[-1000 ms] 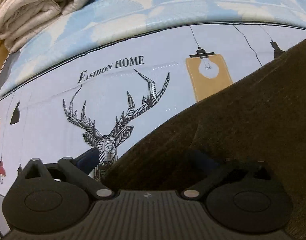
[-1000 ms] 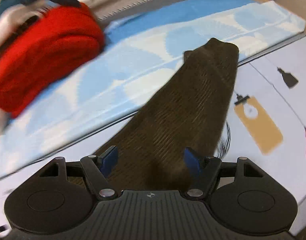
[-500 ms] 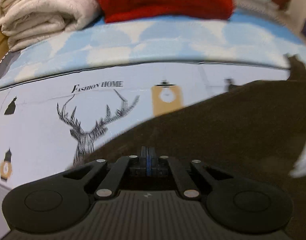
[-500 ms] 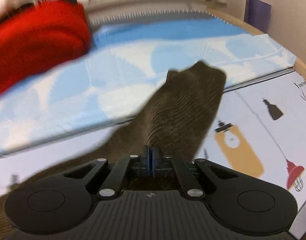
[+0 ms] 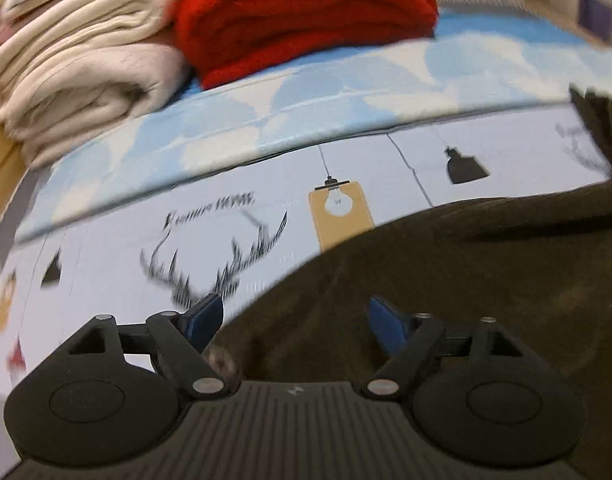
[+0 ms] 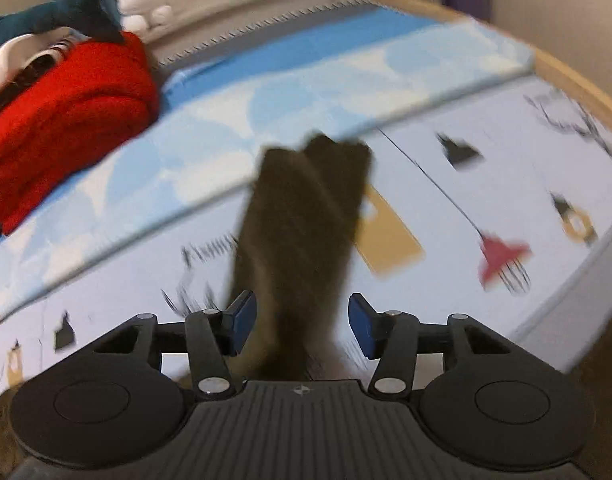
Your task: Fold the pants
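Note:
Dark brown corduroy pants [image 5: 445,280] lie on a printed bed sheet [image 5: 126,248]. In the left wrist view they fill the lower right, and my left gripper [image 5: 294,316] is open over their edge, holding nothing. In the right wrist view a narrow folded length of the pants [image 6: 302,220] stretches away from me, its far end near the blue band of the sheet. My right gripper [image 6: 302,320] is open with the cloth lying between its blue pads, which do not touch it.
A folded red blanket [image 5: 298,16] and a folded cream blanket [image 5: 78,76] are stacked at the far side of the bed. Plush toys [image 6: 146,4] sit behind them. A wooden bed rim [image 6: 577,80] runs along the right.
Both grippers were shut on the pants half a second ago and have now opened, letting the cloth go. The pant leg now lies shorter, its end drawn nearer.

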`<state>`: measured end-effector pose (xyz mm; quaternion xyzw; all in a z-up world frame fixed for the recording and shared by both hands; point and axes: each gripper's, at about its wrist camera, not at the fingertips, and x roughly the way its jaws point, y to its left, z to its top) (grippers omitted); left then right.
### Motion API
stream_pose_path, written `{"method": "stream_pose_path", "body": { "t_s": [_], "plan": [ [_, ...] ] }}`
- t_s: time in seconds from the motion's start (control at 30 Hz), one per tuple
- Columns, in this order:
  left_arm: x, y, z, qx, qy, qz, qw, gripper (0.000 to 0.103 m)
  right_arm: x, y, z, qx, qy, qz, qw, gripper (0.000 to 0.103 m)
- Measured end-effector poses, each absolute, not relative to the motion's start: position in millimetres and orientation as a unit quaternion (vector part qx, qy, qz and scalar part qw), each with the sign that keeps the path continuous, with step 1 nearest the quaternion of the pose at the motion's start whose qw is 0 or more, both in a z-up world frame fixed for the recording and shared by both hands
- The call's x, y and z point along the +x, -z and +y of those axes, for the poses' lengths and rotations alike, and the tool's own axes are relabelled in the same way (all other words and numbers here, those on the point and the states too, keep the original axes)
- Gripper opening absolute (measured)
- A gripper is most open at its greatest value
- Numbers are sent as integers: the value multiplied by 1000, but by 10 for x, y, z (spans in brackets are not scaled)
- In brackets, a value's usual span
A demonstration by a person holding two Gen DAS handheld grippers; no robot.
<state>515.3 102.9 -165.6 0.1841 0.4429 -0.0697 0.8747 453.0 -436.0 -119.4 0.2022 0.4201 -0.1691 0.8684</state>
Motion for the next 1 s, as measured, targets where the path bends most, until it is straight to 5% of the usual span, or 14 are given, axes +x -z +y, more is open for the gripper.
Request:
{"method": "stream_pose_path", "body": {
  "t_s": [0.33, 0.37, 0.43, 0.47, 0.53, 0.87, 1.0],
  "plan": [
    [5888, 2400, 838, 226, 75, 509, 827, 90, 5755, 1828, -4007, 141, 173, 496, 839, 61],
    [5876, 2415, 836, 220, 80, 504, 832, 83, 5803, 1953, -3974, 119, 190, 511, 830, 60],
    [5827, 2382, 806, 191, 125, 503, 834, 22, 5825, 2197, -3954, 73, 240, 546, 800, 53],
    [5778, 2357, 751, 207, 109, 488, 841, 21, 5766, 2206, -3970, 87, 232, 529, 812, 33],
    [5653, 2270, 718, 220, 104, 466, 851, 16, 5679, 2084, -3976, 97, 229, 502, 828, 11],
    [4124, 1090, 1163, 65, 118, 400, 906, 14, 3743, 333, -4958, 293, 197, 278, 893, 0],
    [3378, 1223, 1117, 51, 119, 430, 893, 14, 2668, 380, -5334, 323, 216, 301, 871, 0]
  ]
}}
